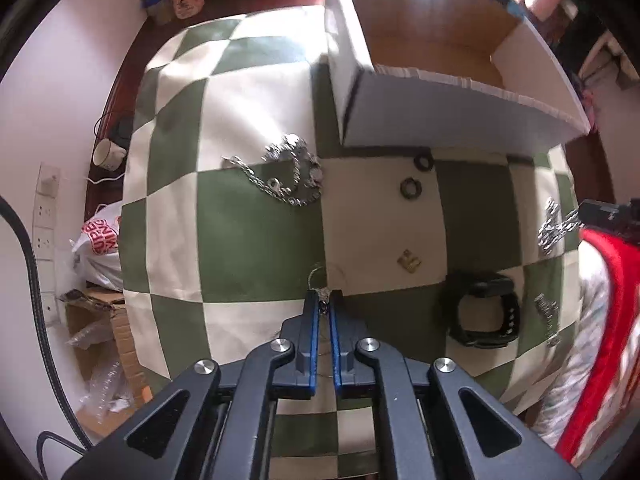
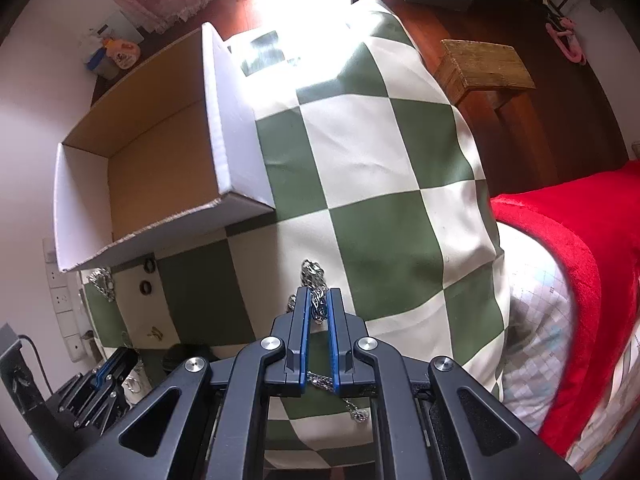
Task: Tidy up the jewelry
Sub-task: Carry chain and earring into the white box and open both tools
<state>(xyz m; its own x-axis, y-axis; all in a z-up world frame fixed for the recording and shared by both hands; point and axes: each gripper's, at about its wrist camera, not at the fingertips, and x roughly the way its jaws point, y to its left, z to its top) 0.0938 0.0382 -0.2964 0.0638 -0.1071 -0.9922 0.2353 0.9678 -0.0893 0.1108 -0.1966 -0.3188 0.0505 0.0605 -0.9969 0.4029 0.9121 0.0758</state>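
Observation:
My left gripper is shut on a thin silver chain over the green-and-white checked cloth. My right gripper is shut on a heavy silver chain, part of which hangs below the fingers. An open white cardboard box stands at the back; it also shows in the right wrist view. On the cloth lie a pile of silver chains, two dark rings, a small gold piece and a black watch.
A red blanket lies at the right over a patterned bedsheet. A wooden stool stands beyond the cloth. A cup, plastic bags and a carton sit on the floor at the left. Wall sockets line the left wall.

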